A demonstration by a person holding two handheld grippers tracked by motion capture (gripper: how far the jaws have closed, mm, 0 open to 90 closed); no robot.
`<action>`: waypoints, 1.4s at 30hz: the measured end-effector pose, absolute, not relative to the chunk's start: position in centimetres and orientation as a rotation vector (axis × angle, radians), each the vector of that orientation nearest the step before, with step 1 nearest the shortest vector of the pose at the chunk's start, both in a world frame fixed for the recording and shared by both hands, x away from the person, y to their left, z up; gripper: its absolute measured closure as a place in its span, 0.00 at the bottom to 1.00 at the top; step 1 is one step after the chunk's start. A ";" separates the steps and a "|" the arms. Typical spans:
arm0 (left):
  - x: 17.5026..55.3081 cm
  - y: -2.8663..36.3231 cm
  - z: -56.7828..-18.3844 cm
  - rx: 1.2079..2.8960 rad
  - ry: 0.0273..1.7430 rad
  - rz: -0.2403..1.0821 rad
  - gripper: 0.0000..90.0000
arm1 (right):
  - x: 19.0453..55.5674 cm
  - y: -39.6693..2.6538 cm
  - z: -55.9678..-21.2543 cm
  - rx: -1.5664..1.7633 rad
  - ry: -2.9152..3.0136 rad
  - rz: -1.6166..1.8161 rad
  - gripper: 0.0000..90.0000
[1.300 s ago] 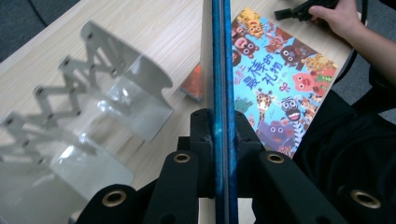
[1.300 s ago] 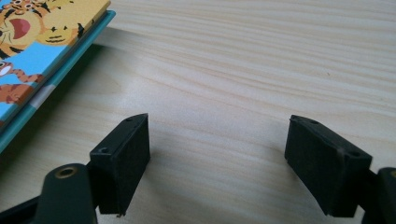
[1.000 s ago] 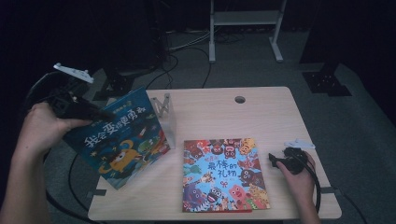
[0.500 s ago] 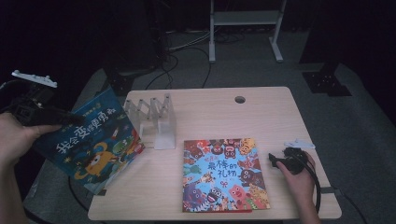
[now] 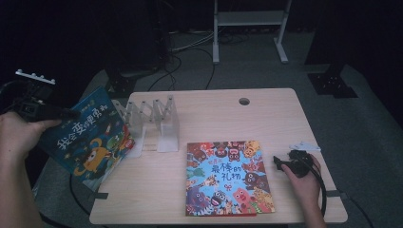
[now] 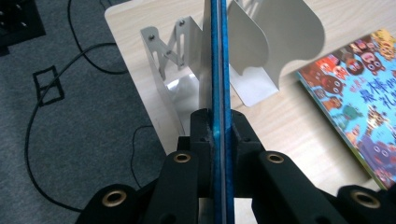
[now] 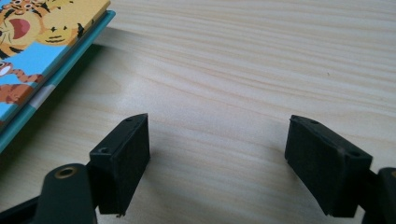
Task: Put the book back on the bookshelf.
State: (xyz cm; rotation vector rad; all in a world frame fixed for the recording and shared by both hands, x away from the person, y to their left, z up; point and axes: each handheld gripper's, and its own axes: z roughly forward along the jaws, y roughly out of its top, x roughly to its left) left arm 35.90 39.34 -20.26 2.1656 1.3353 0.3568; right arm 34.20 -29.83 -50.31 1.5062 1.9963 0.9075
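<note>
My left gripper [image 5: 64, 114] is shut on the top edge of a blue picture book [image 5: 88, 140], which hangs tilted off the table's left edge. In the left gripper view that book [image 6: 218, 60] shows edge-on, pinched between the two black pads, with my left gripper [image 6: 218, 133] pointing toward the metal book rack [image 6: 252, 46]. The rack [image 5: 154, 121] stands upright at the table's left side. A second colourful book [image 5: 228, 178] lies flat near the front middle. My right gripper [image 5: 277, 162] rests on the table beside that book's right edge. Its jaws stand apart with bare wood between them; right gripper [image 7: 217, 154].
The wooden table [image 5: 266, 118] has a round cable hole [image 5: 244, 101] at the back. Cables [image 5: 190, 47] trail over the grey floor behind and to the left. A white shelf frame [image 5: 249, 28] and dark stands stand beyond the table.
My left hand has carried the blue book leftward and down, off the rack, which now shows in full. The right gripper and the flat book have stayed put.
</note>
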 end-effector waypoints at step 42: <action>42.5 37.6 -20.6 2.094 1.436 0.428 0.89 | 34.2 -29.8 -50.3 1.505 1.998 0.906 0.23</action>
